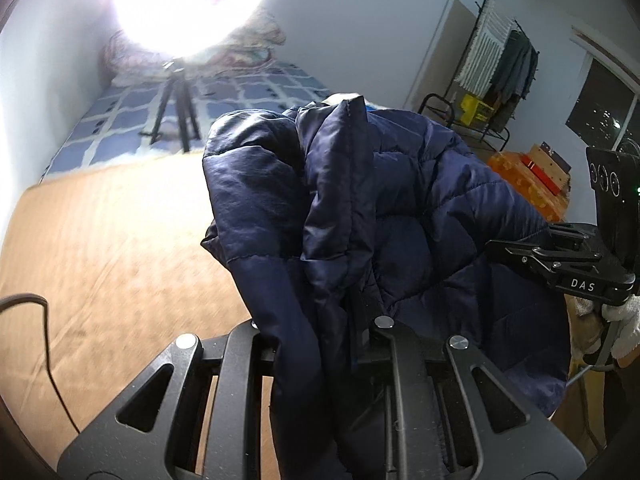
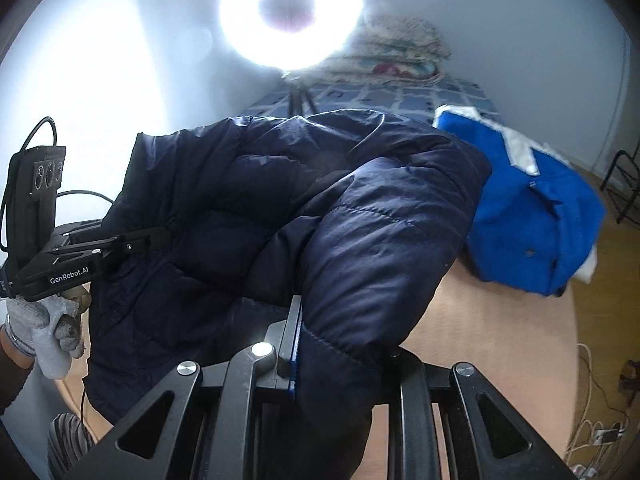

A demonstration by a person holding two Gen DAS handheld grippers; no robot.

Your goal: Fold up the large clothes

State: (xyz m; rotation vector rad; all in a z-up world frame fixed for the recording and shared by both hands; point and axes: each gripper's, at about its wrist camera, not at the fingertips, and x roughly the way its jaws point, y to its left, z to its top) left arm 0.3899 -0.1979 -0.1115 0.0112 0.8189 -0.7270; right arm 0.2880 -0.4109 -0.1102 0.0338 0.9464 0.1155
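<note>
Both grippers clamped on a navy puffer jacket, held up over the bed.

The left gripper point(image 1: 320, 344) pinches a bunched fold of the jacket point(image 1: 400, 200) between its jaws; the right gripper point(image 2: 340, 356) bites a quilted edge the same way. The jacket hangs between them above the tan sheet point(image 1: 120, 240). A blue garment point(image 2: 528, 216) lies behind, with a ring light point(image 2: 290, 12) glaring beyond.

Ring light point(image 2: 290, 12) on tripod point(image 1: 176, 108), upper frame, glaring. Pale walls point(image 1: 360, 20). Checked blue bedding point(image 1: 248, 92), folded quilts point(image 2: 396, 52) behind. Clothes rack point(image 1: 496, 64) and dark window point(image 1: 600, 104), right.
</note>
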